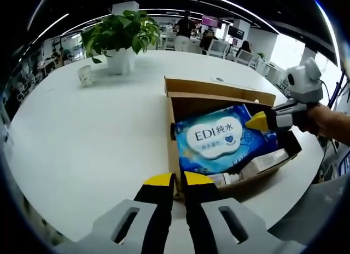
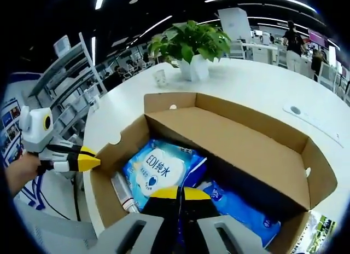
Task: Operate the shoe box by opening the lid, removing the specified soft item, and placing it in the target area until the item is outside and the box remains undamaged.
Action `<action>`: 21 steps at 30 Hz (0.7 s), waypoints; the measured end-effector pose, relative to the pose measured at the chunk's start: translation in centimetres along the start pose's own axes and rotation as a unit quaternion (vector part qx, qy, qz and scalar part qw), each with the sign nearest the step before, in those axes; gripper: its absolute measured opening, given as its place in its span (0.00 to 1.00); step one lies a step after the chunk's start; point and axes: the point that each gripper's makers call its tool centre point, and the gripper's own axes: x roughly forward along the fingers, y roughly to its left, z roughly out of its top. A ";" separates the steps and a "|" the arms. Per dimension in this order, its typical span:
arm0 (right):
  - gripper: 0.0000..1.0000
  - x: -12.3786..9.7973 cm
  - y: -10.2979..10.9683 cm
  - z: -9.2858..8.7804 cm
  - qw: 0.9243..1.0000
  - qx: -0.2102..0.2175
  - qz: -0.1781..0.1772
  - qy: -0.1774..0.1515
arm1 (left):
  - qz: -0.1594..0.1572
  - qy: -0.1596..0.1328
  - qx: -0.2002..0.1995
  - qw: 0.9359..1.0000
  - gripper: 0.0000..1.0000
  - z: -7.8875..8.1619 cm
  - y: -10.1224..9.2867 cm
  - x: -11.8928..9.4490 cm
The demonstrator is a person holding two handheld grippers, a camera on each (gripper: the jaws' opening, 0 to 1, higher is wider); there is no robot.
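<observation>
Wipes pack (image 1: 227,139) sits flat inside the open shoe box (image 1: 219,92), near the table (image 1: 82,144) edge closest to the person, a small bottle (image 1: 254,167) beside it. Lid's already up, so I'd call this the removal step, grasp not made. Right claw (image 2: 176,192) hangs over the pack, jaws closed and empty; it needs to open before pinching the soft wrap. Left claw (image 1: 174,180) hovers at the box's near wall, jaws together, holding nothing.

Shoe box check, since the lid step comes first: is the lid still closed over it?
No, the shoe box stands open, with the blue wipes pack visible inside.
</observation>
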 end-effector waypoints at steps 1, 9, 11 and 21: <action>0.00 -0.3 0.0 0.0 1.000 0.001 -0.003 -0.003 | 0.000 0.000 0.001 1.000 0.04 0.0 0.0 0.0; 0.00 -1.4 -0.9 0.1 1.000 0.007 -0.017 -0.021 | 0.005 0.007 0.008 1.000 0.04 0.1 0.2 0.2; 0.00 -1.8 -1.1 0.1 0.999 0.010 -0.021 -0.025 | 0.008 0.008 0.012 1.000 0.04 0.1 0.2 0.2; 0.00 -2.6 -1.9 0.0 0.998 0.023 -0.031 -0.044 | 0.014 0.023 0.059 0.998 0.05 0.4 0.2 0.1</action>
